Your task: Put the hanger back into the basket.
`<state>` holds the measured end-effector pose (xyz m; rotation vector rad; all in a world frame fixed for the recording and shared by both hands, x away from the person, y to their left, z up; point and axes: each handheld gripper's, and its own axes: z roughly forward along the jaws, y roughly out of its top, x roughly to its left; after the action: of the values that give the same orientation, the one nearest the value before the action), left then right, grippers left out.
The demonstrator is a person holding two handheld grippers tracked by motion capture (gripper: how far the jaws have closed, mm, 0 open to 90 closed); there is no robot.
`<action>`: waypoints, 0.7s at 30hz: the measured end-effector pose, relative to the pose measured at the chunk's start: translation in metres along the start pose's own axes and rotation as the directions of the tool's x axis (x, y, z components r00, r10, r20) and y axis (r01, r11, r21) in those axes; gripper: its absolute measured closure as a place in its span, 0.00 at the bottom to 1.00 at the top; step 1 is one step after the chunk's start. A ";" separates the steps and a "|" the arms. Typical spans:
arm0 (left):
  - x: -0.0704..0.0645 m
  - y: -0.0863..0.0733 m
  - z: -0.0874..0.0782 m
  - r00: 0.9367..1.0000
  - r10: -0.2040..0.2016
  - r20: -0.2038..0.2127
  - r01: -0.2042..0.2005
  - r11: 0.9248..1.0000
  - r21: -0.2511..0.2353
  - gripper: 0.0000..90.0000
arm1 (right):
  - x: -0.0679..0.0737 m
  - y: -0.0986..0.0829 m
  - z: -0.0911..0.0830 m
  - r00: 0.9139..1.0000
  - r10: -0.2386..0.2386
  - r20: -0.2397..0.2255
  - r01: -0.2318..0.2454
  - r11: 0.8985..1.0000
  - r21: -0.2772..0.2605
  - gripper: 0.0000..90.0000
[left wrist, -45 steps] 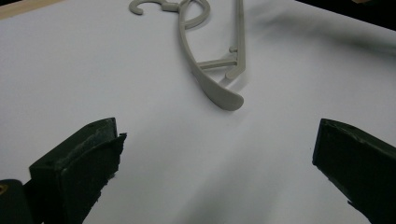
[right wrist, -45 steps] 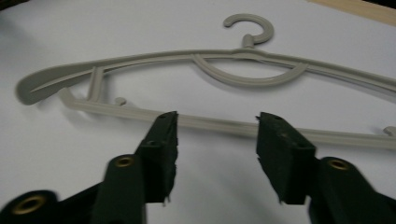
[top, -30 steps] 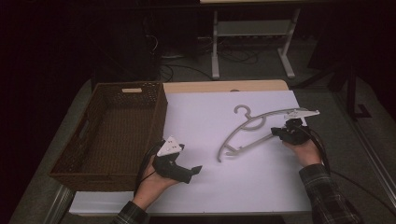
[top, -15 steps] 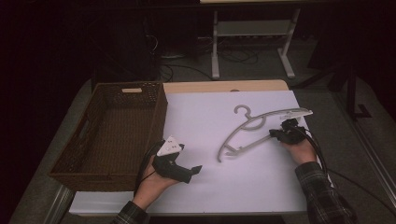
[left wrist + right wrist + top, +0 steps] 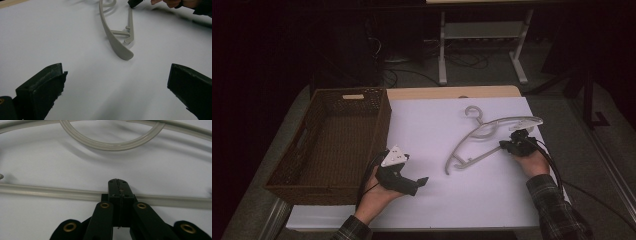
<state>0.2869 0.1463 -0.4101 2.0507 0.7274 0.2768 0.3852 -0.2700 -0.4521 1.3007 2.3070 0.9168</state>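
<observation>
One pale grey plastic clothes hanger (image 5: pixel 484 140) lies flat on the white-topped bench (image 5: pixel 462 200), its round hook pointing away from the person and its curved shoulders spreading to either side; no writing can be read on it; the right gripper (image 5: pixel 506 145) has its black jaws pressed together on the hanger's straight lower bar; the left gripper (image 5: pixel 422 181) rests on the bench beside a brown woven wicker basket (image 5: pixel 332 145), jaws spread wide and holding nothing, well apart from the hanger's near tip.
</observation>
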 end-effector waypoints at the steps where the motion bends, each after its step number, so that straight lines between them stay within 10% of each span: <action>1: 0.000 0.001 0.001 1.000 -0.003 -0.001 0.003 1.000 0.003 0.00 | 0.000 0.000 0.000 1.000 -0.001 0.000 0.001 1.000 0.000 1.00; 21: 0.013 0.055 0.060 0.999 0.022 0.044 -0.024 0.999 0.046 0.00 | 0.000 -0.001 0.000 1.000 0.007 -0.004 -0.007 1.000 -0.002 1.00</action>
<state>0.3463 0.0896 -0.3990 2.1038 0.6891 0.2294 0.3848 -0.2705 -0.4525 1.3087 2.3051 0.9240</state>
